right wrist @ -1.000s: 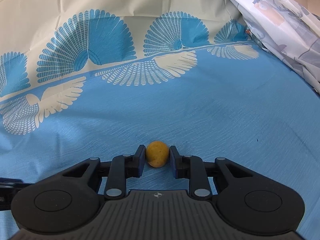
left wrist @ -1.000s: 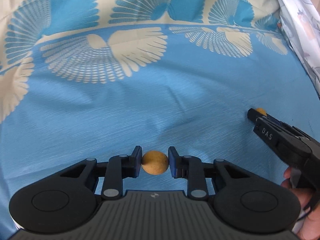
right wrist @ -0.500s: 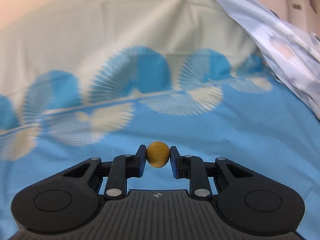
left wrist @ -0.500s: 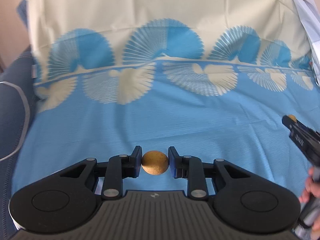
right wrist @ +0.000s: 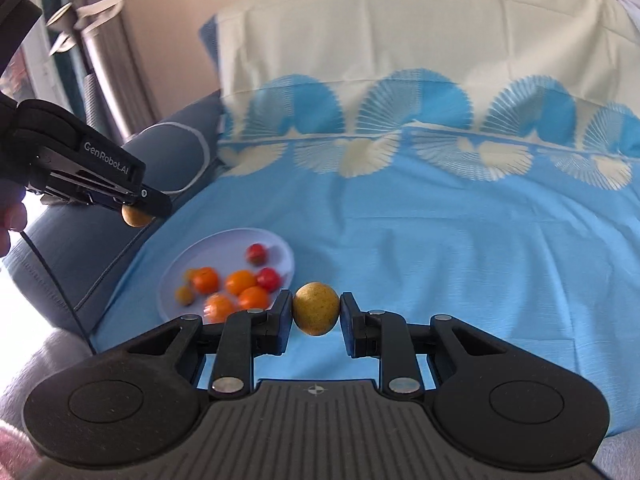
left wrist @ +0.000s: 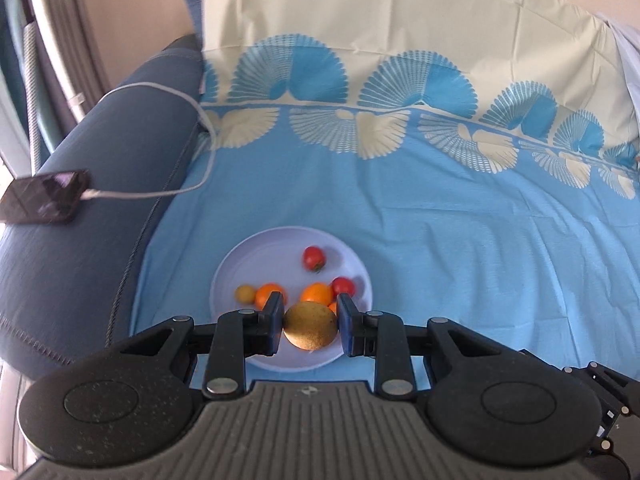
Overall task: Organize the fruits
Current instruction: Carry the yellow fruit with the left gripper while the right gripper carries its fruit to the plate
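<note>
My left gripper [left wrist: 310, 326] is shut on a brownish-yellow round fruit [left wrist: 310, 325] and holds it above the near edge of a pale lilac plate [left wrist: 256, 256]. The plate holds red, orange and small yellow fruits. My right gripper [right wrist: 316, 314] is shut on a second yellow speckled fruit [right wrist: 315, 314], in the air to the right of the plate [right wrist: 224, 246]. The left gripper also shows in the right wrist view [right wrist: 138, 214], high above the plate's left side, with its fruit [right wrist: 134, 218] in its tips.
A blue and cream patterned sheet [left wrist: 460, 208] covers the sofa seat and back. A dark blue armrest [left wrist: 92, 184] at the left carries a phone [left wrist: 44, 197] on a white cable [left wrist: 160, 92]. A patterned cloth [right wrist: 628, 0] lies at the far right.
Both grippers have risen from the sheet with their fruits and swung left. The plate of fruits and the armrest have come into view.
</note>
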`<state>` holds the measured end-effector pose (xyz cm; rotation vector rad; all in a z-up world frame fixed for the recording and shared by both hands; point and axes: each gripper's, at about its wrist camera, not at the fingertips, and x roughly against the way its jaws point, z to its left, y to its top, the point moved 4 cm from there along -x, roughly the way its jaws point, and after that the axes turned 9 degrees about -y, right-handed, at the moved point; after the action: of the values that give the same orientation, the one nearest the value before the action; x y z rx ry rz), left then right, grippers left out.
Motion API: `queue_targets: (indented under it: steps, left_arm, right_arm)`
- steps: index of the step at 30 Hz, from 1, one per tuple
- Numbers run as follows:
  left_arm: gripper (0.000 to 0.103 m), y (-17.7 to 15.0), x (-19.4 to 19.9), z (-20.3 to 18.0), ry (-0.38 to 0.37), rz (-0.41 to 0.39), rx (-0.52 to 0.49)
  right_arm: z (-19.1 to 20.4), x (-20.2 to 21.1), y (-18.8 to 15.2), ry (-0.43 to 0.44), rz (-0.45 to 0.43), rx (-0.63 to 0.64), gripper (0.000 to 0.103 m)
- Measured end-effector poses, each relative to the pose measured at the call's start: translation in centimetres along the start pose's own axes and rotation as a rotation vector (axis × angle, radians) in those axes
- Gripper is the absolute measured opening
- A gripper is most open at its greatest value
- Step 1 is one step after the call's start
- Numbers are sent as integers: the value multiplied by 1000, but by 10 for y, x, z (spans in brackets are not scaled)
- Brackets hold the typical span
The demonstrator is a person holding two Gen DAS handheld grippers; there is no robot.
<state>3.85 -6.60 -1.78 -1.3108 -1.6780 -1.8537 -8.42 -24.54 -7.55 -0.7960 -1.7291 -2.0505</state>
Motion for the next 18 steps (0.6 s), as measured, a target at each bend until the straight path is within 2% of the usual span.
queue_targets:
  steps: [9,18]
  left_arm:
    - [31,-40,47,47,-3,-44,63]
    - [31,-45,55,62,-24,-69,106]
  right_arm:
    - [63,43,0,72,-3,70,27]
    - [102,54,-3,94,-1,206,27]
